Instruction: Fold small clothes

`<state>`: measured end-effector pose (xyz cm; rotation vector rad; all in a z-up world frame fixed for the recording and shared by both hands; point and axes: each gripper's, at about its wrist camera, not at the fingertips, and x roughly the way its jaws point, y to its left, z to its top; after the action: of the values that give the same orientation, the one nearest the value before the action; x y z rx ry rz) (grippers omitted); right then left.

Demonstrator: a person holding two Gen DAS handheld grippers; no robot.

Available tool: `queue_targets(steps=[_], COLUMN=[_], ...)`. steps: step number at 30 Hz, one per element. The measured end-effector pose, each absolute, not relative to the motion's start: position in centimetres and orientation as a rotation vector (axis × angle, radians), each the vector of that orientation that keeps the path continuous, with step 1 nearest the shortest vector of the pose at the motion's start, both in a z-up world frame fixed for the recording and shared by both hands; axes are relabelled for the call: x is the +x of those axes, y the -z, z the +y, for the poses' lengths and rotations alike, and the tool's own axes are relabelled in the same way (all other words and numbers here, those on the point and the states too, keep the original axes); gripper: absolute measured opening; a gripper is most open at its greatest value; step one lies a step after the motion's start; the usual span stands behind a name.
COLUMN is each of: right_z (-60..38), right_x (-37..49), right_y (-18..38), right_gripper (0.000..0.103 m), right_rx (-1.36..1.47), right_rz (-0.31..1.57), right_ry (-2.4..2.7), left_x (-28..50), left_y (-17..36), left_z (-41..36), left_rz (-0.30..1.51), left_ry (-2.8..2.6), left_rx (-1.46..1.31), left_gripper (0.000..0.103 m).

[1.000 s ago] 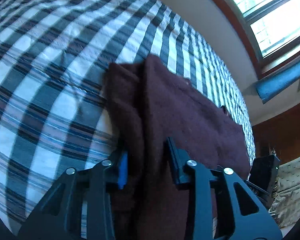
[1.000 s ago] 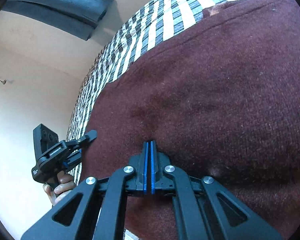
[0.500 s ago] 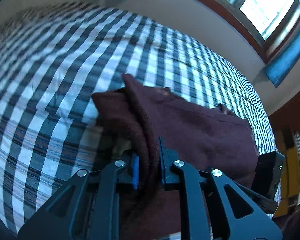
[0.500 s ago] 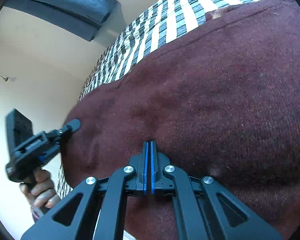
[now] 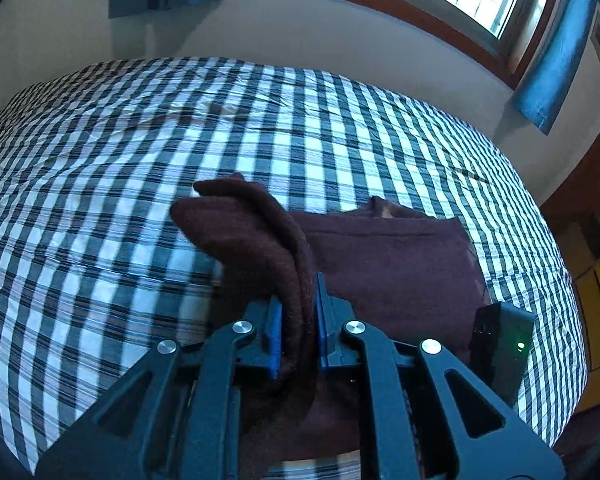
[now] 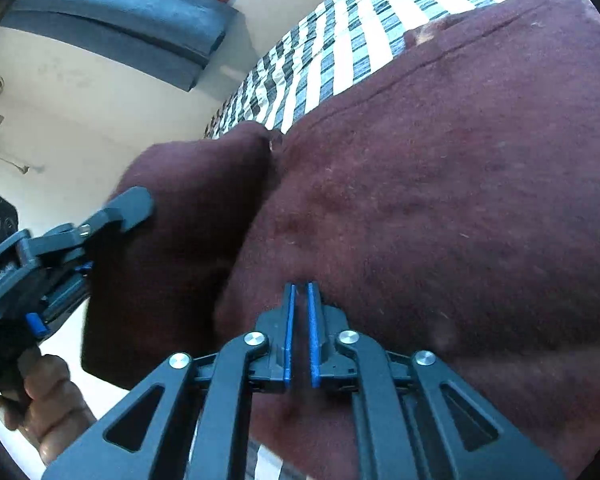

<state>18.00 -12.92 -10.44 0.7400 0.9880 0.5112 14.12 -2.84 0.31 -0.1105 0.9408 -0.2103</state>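
- Progress: fold was under way, not finished. Dark maroon garment (image 5: 392, 264) lay mostly flat on the checked bedspread (image 5: 140, 184), near the bed's front edge; its left side was lifted clear of the bed.
- Left gripper (image 5: 296, 328): jaws clamped on a bunched ridge of the garment's left side, having just closed down on it. Cloth sat between the blue pads (image 5: 274, 336) and draped up and over them.
- Right gripper (image 6: 299, 332): jaws had just parted, a narrow gap between the pads. They sat at the garment's near edge; whether cloth was pinched in the gap, I could not tell. I judged it loosening, not holding.
- Left to do, my estimate: carry the lifted side across the flat part, lay it down, smooth it, then any further folds.
- Orientation: in the left wrist view the garment's long axis ran left-right across the bed. A notch like a neckline (image 5: 384, 208) showed on the far edge, so the top likely pointed away from the person.
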Motion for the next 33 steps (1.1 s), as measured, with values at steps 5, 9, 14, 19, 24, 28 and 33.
queue_targets(steps=[5,9,14,19,24,28,33], right_z=[-17.3,-21.8,-26.9,-29.9,-32.0,-33.1,-31.0], right_x=[15.5,13.2,11.2,9.5,7.9,7.0,8.0], right_y=[9.3,8.7,9.0,9.6,9.1,8.6,7.8], right_gripper=[0.031,0.032,0.033,0.033,0.033,0.047,0.058], right_rx=[0.749,0.733,0.748,0.788,0.829,0.872,0.904], right_rz=[0.937,0.902,0.875,0.849,0.781,0.734,0.752], right_ry=[-0.455,-0.393,-0.308,-0.277,-0.271,-0.289,-0.413], left_x=[14.0,13.9,13.9,14.3,13.7,11.6,8.7], left_y=[-0.2,0.1,0.3,1.9,3.7,2.0,-1.6], left_z=[-6.1,-9.0,-12.8,-15.9,-18.1,-18.3,-14.7], left_rz=[0.959,0.977,0.978,0.992,1.035,0.958,0.829], left_ry=[0.198,0.188,0.176,0.163,0.208,0.272,0.308], left_rx=[-0.089,-0.065,-0.03,0.014,0.029,0.025,-0.003], left_gripper=[0.012,0.012,0.004,0.002,0.001,0.015,0.053])
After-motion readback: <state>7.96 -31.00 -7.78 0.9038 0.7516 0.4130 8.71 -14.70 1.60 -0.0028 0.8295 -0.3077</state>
